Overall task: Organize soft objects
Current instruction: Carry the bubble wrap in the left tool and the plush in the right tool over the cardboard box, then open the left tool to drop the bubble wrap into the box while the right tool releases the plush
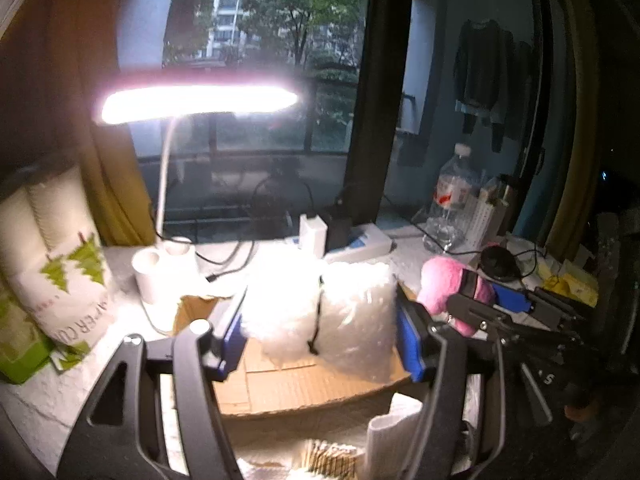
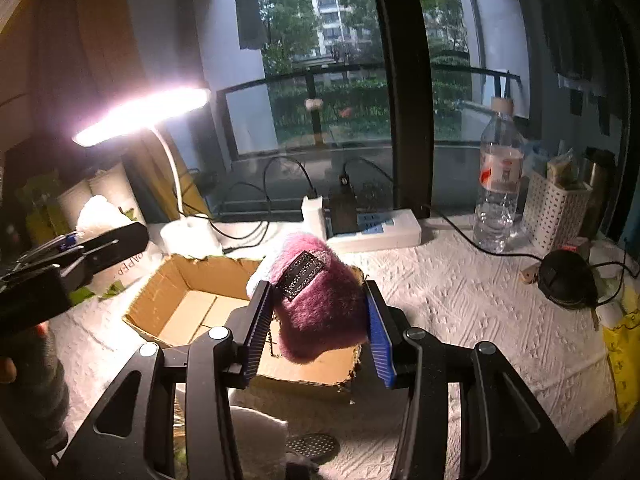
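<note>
My left gripper (image 1: 320,320) is shut on a white fluffy soft bundle (image 1: 352,312) tied round its middle with a dark band, held over the open cardboard box (image 1: 296,388). In the right wrist view my right gripper (image 2: 316,320) is shut on a pink-purple furry plush pouch (image 2: 320,312) with a dark label, above the near right corner of the same box (image 2: 188,304). The pink plush (image 1: 444,284) and the right gripper's black frame show at the right of the left wrist view. The left gripper's frame (image 2: 76,256) enters the right wrist view from the left.
A lit desk lamp (image 1: 196,102), toilet rolls (image 1: 150,276) and a paper-roll pack (image 1: 60,256) stand left. A power strip (image 2: 376,230), cables, a water bottle (image 2: 498,188), a white perforated holder (image 2: 554,216) and a black round device (image 2: 566,280) lie behind and right. White cloth (image 2: 480,320) covers the table.
</note>
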A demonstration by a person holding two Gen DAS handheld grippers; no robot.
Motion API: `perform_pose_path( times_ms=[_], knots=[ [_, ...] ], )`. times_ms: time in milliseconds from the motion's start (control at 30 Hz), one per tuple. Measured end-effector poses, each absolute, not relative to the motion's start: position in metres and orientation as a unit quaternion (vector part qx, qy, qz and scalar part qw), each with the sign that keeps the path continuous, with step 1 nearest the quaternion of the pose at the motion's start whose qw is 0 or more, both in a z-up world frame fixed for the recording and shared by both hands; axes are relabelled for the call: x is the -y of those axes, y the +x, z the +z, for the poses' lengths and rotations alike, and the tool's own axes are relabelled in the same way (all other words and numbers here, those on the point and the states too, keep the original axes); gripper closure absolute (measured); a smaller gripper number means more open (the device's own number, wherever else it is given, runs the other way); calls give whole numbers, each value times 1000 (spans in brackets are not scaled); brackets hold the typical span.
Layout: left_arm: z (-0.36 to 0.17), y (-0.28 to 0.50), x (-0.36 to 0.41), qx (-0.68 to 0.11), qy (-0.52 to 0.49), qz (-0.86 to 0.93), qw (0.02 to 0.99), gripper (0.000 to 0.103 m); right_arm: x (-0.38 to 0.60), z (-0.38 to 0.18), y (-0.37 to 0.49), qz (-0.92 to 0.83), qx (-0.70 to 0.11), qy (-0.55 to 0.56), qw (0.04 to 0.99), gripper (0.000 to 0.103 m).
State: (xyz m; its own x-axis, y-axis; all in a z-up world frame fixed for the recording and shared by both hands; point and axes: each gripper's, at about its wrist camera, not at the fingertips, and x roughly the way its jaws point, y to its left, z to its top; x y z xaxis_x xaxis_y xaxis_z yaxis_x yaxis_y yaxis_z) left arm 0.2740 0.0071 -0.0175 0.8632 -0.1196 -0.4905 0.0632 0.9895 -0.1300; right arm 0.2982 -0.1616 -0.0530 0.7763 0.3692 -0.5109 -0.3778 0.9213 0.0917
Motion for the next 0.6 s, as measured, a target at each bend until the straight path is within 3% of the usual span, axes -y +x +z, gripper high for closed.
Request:
perform_pose_path(
  times_ms=[433, 600],
  knots=[
    [-72, 320, 3, -340, -69, -59, 936, 37, 156, -82, 319, 200, -313, -8, 928, 56],
    [-84, 326, 3, -359, -76, -59, 928, 20, 156, -86, 323, 204, -323, -5, 924, 55]
  ],
)
